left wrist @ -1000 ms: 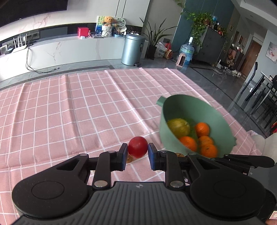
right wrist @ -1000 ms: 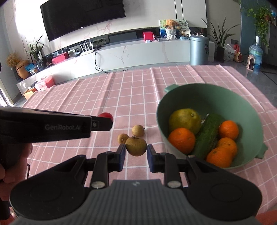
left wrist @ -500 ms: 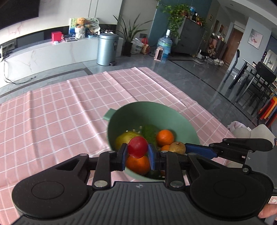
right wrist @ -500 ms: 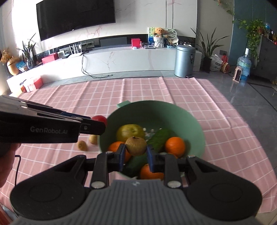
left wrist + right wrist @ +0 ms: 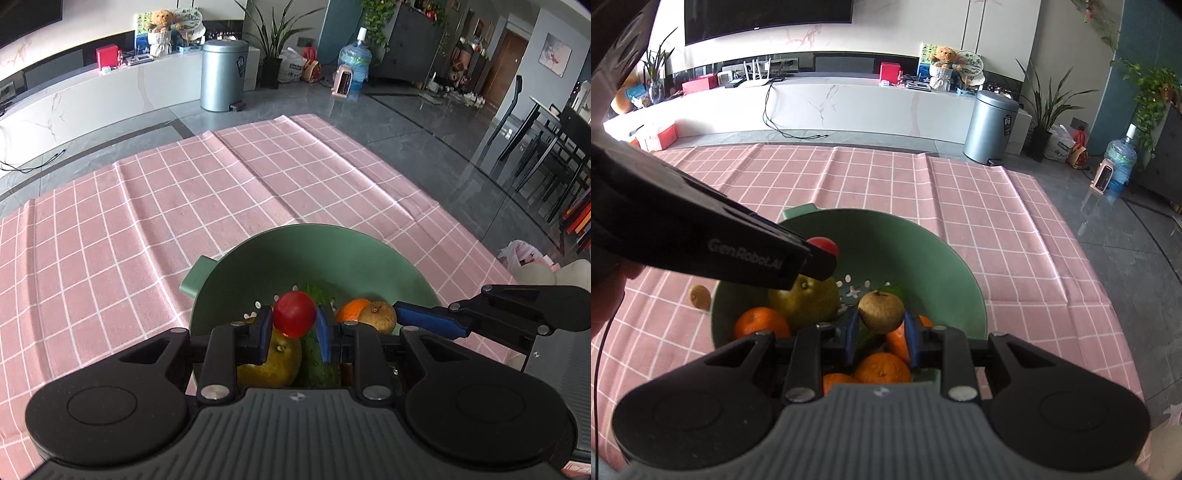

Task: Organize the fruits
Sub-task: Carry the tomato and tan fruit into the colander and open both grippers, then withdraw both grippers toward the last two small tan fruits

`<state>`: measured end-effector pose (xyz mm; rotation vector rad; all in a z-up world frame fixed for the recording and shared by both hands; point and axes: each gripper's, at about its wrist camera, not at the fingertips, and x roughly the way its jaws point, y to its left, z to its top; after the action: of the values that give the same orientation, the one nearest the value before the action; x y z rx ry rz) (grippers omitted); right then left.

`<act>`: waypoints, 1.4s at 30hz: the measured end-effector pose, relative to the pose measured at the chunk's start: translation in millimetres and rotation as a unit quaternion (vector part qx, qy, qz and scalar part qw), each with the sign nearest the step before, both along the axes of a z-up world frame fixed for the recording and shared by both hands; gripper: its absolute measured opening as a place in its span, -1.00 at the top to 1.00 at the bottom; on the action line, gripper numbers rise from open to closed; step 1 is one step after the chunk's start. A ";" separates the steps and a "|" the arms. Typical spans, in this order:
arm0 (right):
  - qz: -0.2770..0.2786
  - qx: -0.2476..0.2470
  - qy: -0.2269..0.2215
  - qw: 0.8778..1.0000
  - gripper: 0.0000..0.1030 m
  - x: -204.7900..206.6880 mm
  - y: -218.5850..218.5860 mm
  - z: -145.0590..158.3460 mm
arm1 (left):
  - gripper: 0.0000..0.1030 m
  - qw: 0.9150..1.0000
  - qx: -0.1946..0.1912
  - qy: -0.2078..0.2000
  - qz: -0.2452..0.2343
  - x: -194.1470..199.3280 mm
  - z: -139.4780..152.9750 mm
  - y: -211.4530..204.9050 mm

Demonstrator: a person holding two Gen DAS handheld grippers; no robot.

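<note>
Over the green bowl [image 5: 258, 254], which stands on the pink checked cloth of the table [image 5: 147, 221], both fruits hang in the air. The left tongs [image 5: 291, 328] are clamped on a small red fruit [image 5: 294, 314], its sides pressed between the blue pads. The right tongs [image 5: 881, 325] are clamped on a brown round fruit [image 5: 881, 311] in the same way. In the right wrist view, the left tongs' dark body reaches in from the left and covers part of the bowl's near rim and the top of the yellow-green pear [image 5: 809, 301] inside. Also in the bowl lie several oranges [image 5: 761, 322] and a dark green cucumber [image 5: 317, 369], mostly hidden behind the tongs. Drain holes show in the bowl's floor. One more small brown fruit [image 5: 700, 297] lies on the cloth just outside the bowl's left wall. Beyond the table stand a grey bin [image 5: 990, 127], a white marble cabinet [image 5: 849, 107] and a water bottle [image 5: 1119, 160] on the floor.
</note>
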<state>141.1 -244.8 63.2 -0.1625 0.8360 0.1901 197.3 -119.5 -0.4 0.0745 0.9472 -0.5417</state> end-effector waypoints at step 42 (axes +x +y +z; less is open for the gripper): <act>-0.047 0.069 0.022 0.996 -0.10 -8.3 2.4 8.9 | 0.01 0.999 0.016 -0.035 0.039 -22.3 28.3 24.4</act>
<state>132.8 -242.3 72.0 0.0104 0.8687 0.1627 175.1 -95.2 27.9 0.0835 0.8874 -0.4492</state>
